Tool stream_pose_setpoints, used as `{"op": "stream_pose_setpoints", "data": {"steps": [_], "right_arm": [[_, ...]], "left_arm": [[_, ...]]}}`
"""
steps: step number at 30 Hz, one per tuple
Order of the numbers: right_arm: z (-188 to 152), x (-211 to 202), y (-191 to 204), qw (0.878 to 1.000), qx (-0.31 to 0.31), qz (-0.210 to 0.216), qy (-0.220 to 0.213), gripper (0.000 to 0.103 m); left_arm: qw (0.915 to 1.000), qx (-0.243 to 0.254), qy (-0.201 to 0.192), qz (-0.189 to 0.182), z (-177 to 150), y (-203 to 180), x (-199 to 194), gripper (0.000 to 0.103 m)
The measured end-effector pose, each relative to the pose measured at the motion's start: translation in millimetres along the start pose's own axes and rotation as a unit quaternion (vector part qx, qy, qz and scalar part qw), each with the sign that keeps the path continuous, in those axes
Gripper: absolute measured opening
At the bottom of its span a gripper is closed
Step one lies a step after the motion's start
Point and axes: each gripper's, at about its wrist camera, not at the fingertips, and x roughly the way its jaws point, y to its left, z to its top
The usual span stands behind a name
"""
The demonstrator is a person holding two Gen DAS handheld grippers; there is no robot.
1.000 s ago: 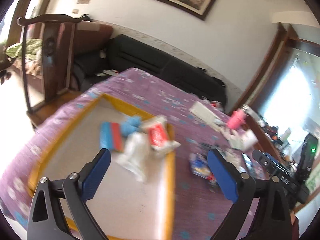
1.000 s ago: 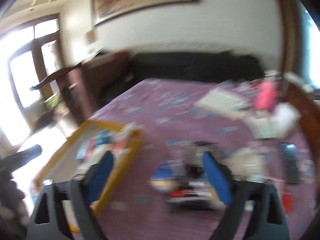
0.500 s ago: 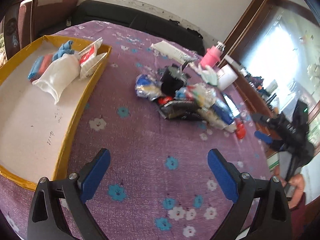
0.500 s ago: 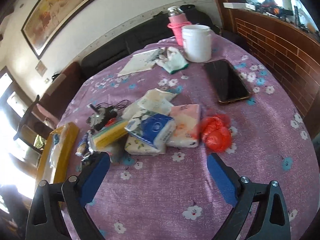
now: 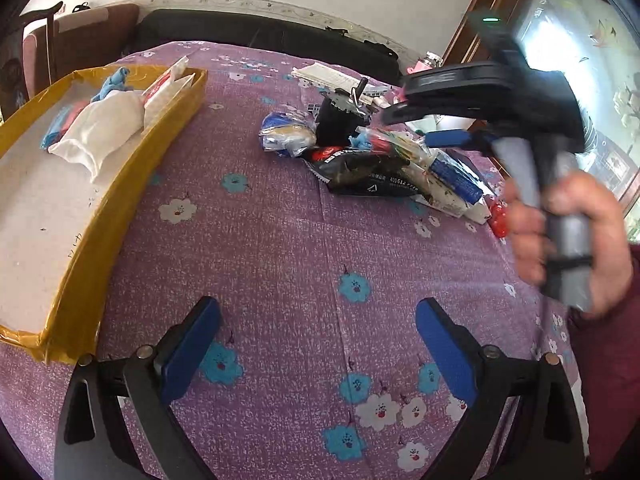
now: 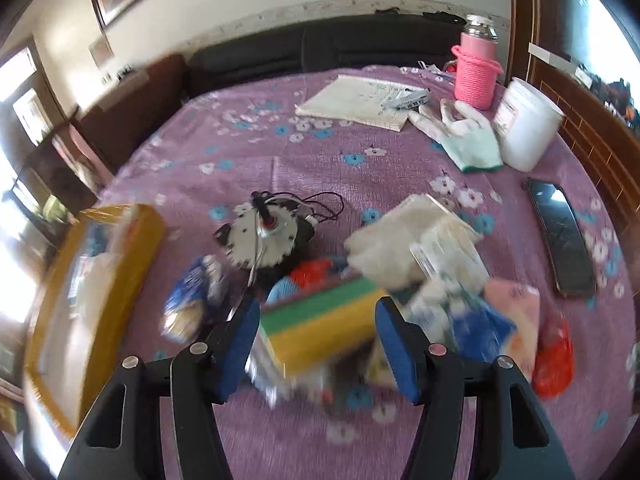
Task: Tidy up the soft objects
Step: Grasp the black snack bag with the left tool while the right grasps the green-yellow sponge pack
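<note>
A pile of soft packs lies on the purple flowered tablecloth: a green and yellow sponge pack [image 6: 320, 320], tissue packs [image 6: 476, 320], a white cloth [image 6: 396, 236], a black pouch [image 5: 360, 172]. My right gripper [image 6: 316, 340] is open, with its blue pads on either side of the sponge pack, not closed on it. It also shows in the left wrist view [image 5: 452, 136], held by a hand above the pile. My left gripper [image 5: 316, 348] is open and empty above bare cloth. The yellow tray [image 5: 120, 188] at left holds a white cloth [image 5: 100, 128] and small packs.
A black motor with a toothed disc and wires [image 6: 268, 236] stands behind the pile. A phone [image 6: 560, 236], white tub [image 6: 524, 132], pink bottle [image 6: 476, 76], glove [image 6: 468, 136] and notepad [image 6: 360, 104] lie at the back right. A red bag [image 6: 554, 360] lies at right.
My right gripper has moved down and forward onto the pile, its jaws now around the sponge pack. My left gripper swung from the tray towards the table's middle and holds there.
</note>
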Motion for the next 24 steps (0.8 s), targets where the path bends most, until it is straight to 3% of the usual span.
{"op": "stream_pose_setpoints", "data": {"steps": [4, 6, 10, 13, 17, 21, 24], "right_arm": [[-7, 18, 9, 0.999, -0.012, 0.009, 0.03, 0.066], [-19, 18, 15, 0.997, -0.027, 0.054, 0.058, 0.066], [-54, 4, 18, 0.978, -0.05, 0.157, 0.127, 0.066], [-67, -25, -6, 0.979, -0.033, 0.178, 0.098, 0.066], [-75, -47, -44, 0.989, -0.004, 0.136, 0.054, 0.072], [-82, -41, -59, 0.979, 0.048, 0.184, 0.069, 0.073], [-76, -31, -38, 0.976, 0.048, 0.197, 0.077, 0.079]], "left_arm": [[0.9998, -0.005, -0.005, -0.017, -2, 3, -3, 0.101], [0.9995, -0.01, -0.006, -0.028, -1, 5, -4, 0.103], [0.9994, -0.012, -0.007, -0.032, -1, 5, -3, 0.103], [0.9991, -0.017, -0.009, -0.037, 0, 7, -3, 0.103], [0.9993, -0.014, -0.008, -0.033, 0, 6, -2, 0.103], [0.9996, -0.009, -0.007, -0.026, 1, 4, -1, 0.103], [0.9998, -0.004, -0.005, -0.021, 0, 3, -1, 0.103]]}}
